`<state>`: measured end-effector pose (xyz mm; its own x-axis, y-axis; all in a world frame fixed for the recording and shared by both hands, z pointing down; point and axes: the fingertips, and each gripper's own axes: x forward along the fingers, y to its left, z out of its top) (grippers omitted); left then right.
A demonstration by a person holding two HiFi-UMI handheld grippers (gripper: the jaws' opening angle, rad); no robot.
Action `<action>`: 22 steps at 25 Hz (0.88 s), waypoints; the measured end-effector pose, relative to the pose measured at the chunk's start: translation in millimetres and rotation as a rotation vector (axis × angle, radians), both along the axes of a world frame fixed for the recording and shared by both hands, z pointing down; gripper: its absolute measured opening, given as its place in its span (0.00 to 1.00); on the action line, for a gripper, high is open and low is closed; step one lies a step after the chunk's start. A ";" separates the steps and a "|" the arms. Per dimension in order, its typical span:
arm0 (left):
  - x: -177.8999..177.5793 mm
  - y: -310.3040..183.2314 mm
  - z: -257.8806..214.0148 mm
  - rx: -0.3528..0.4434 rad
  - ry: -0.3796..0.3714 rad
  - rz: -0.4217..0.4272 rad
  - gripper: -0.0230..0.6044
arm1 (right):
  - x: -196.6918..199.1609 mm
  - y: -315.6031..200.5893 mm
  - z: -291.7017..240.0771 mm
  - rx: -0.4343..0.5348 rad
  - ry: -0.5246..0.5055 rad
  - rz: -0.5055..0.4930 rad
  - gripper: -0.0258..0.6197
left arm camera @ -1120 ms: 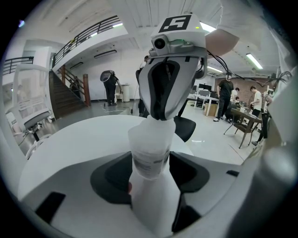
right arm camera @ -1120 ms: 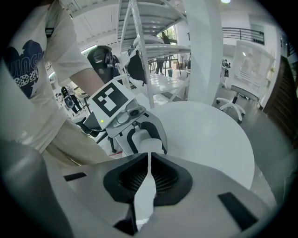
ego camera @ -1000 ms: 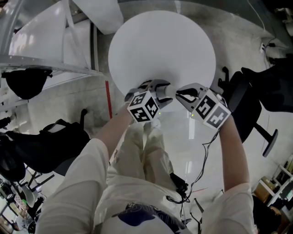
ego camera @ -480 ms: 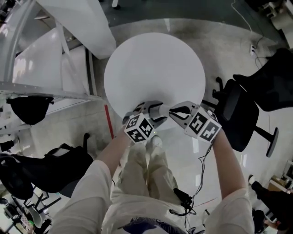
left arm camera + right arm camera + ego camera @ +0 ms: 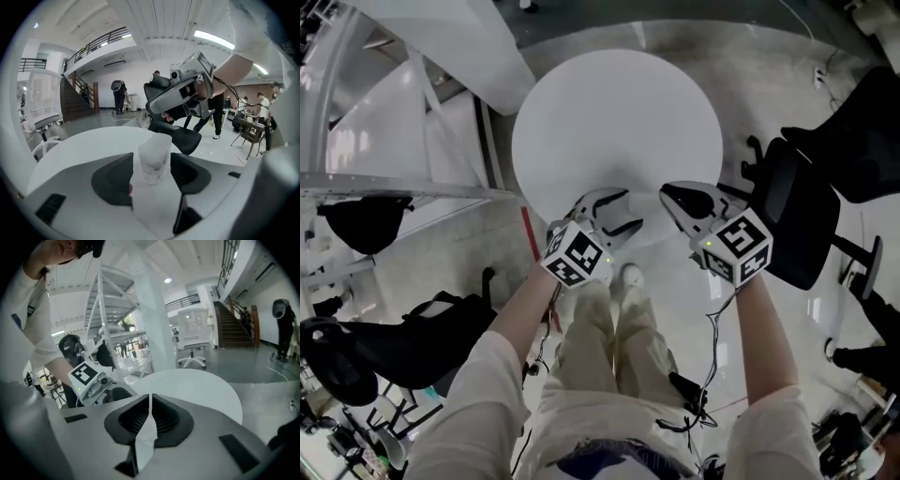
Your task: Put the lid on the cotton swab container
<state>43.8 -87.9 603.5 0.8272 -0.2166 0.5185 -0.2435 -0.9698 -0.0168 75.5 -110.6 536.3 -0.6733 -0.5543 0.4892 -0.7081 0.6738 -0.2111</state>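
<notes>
My left tool (image 5: 615,212) has its jaws set wide around the cotton swab container (image 5: 153,157), a translucent tub standing upright between the dark pads, which press on its sides; my right tool (image 5: 677,198) is almost fully closed, and its ribbed pads pinch a thin white lid (image 5: 146,439) that I see edge-on as a narrow sliver; both tools hang over the near rim of the round white worktop (image 5: 619,112), tips turned toward each other but apart; the lid is beside the container, not touching it, so the tub's mouth is uncovered; from the left gripper view the right tool sits above and behind the container; a black office chair (image 5: 797,220) stands to the right of the worktop.
</notes>
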 end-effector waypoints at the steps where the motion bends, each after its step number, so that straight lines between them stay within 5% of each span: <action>1: -4.4 1.2 -9.0 0.005 0.011 -0.006 0.43 | 3.9 -2.4 -7.6 0.017 -0.017 0.043 0.09; 11: -43.9 15.4 -146.3 0.090 0.161 -0.175 0.43 | 44.9 7.4 -106.3 0.145 -0.152 0.473 0.08; 22: -52.5 -4.7 -336.4 0.341 0.426 -0.530 0.31 | 55.4 31.7 -224.7 0.412 -0.199 0.627 0.07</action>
<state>-8.7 -92.5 267.1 0.6819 -0.7314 0.0105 -0.7275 -0.6796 -0.0945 130.9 -78.9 311.5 -0.2269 -0.9718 0.0636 -0.9581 0.2111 -0.1936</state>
